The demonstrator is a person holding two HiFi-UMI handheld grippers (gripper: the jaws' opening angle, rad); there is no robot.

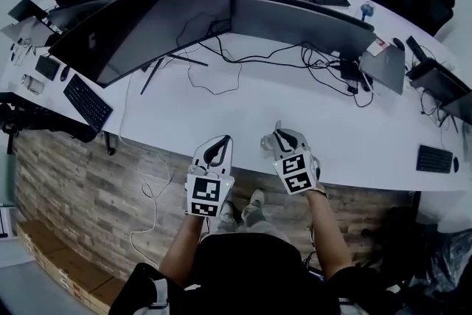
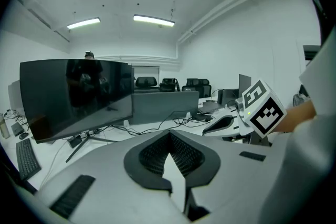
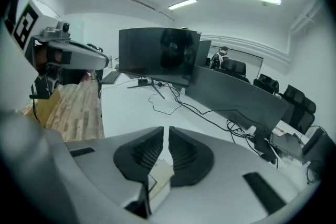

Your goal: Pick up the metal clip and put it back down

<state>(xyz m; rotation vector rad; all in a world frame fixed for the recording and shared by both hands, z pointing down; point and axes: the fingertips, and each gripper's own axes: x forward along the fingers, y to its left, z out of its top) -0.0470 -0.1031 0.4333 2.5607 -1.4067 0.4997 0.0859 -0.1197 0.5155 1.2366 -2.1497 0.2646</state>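
Observation:
No metal clip can be made out in any view. Both grippers hover over the front edge of the white table (image 1: 243, 107), side by side and a little apart. My left gripper (image 1: 221, 139) has its dark ribbed pads meeting at the tips (image 2: 169, 135) with nothing between them. My right gripper (image 1: 277, 132) points toward the table's middle, and only a thin slit shows between its pads (image 3: 166, 128), with nothing held there. The left gripper view catches the right gripper (image 2: 220, 124) from the side. The right gripper view catches the left gripper (image 3: 79, 57) the same way.
A large curved monitor (image 1: 147, 18) and a second screen (image 1: 302, 22) stand at the table's back, with black cables (image 1: 295, 59) trailing in front. Keyboards (image 1: 87, 101) (image 1: 434, 158) lie at the left and right ends. The table's wood-panelled front (image 1: 96, 181) drops below the grippers.

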